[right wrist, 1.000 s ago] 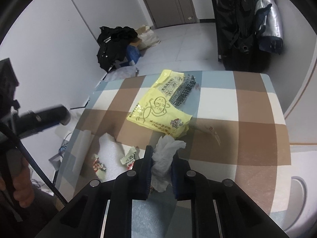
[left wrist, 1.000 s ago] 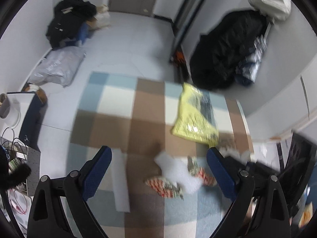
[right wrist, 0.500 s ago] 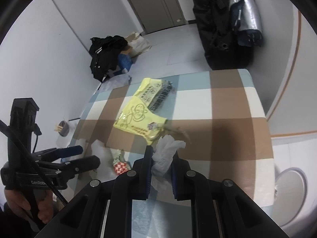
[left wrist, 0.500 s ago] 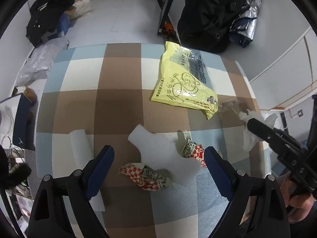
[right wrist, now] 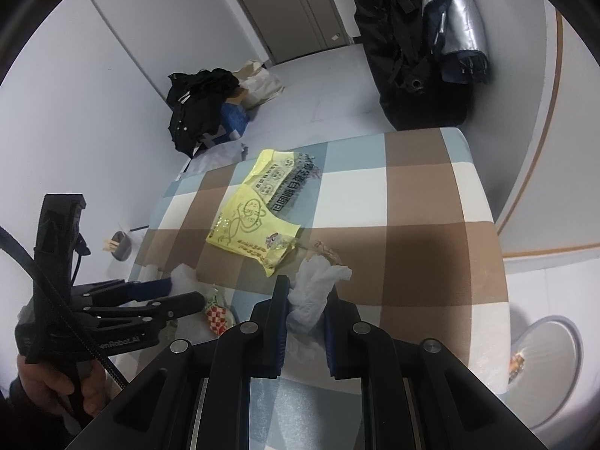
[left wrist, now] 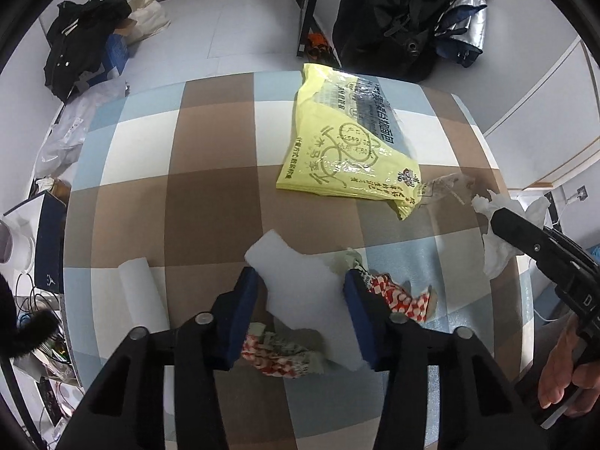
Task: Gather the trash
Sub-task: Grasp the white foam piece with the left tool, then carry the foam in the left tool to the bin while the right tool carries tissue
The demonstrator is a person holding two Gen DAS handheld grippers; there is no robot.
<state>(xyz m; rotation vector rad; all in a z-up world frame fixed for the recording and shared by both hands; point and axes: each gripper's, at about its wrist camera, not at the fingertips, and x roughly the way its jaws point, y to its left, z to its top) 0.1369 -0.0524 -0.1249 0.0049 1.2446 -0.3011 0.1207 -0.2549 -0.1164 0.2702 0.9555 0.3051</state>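
My left gripper (left wrist: 300,281) is low over the checked table (left wrist: 210,202), its blue pads on either side of a white foam sheet (left wrist: 303,292); the pads look close against it, but a firm grip is not clear. Red-checked wrappers (left wrist: 397,296) lie beside and under the foam. My right gripper (right wrist: 305,288) is shut on a crumpled white tissue (right wrist: 317,281), held above the table; it also shows in the left wrist view (left wrist: 498,240). A yellow plastic bag (left wrist: 345,142) lies flat farther back.
A white paper strip (left wrist: 140,292) lies at the table's left. A clear wrapper (left wrist: 446,187) sits by the yellow bag. A grey bin (right wrist: 547,352) stands on the floor at the table's right. Black clothes and bags (left wrist: 82,45) lie on the floor beyond.
My left gripper has come down over the foam sheet and narrowed around it. My right gripper has lifted and drawn back toward the table's right with the tissue.
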